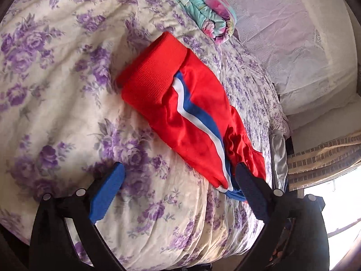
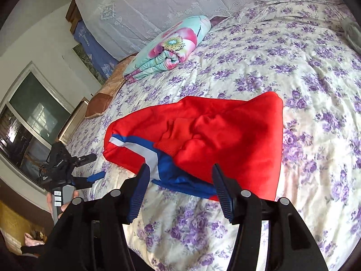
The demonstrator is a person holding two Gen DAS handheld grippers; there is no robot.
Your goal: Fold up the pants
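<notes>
Red pants [image 1: 180,103] with a blue and white side stripe lie folded on the floral bedspread [image 1: 67,90]. They also show in the right wrist view [image 2: 221,131]. My left gripper [image 1: 180,171] is open, its right finger beside the pants' near end, nothing between the pads. It also appears in the right wrist view [image 2: 90,167] at the left, open. My right gripper [image 2: 180,171] is open just above the pants' near edge, with the blue stripe part between the fingers' line of sight.
A rolled teal and pink quilt [image 2: 167,49] lies farther up the bed; it also shows in the left wrist view [image 1: 203,6]. A white lace cover [image 2: 180,4] drapes the headboard area. A window [image 2: 27,126] is at the left.
</notes>
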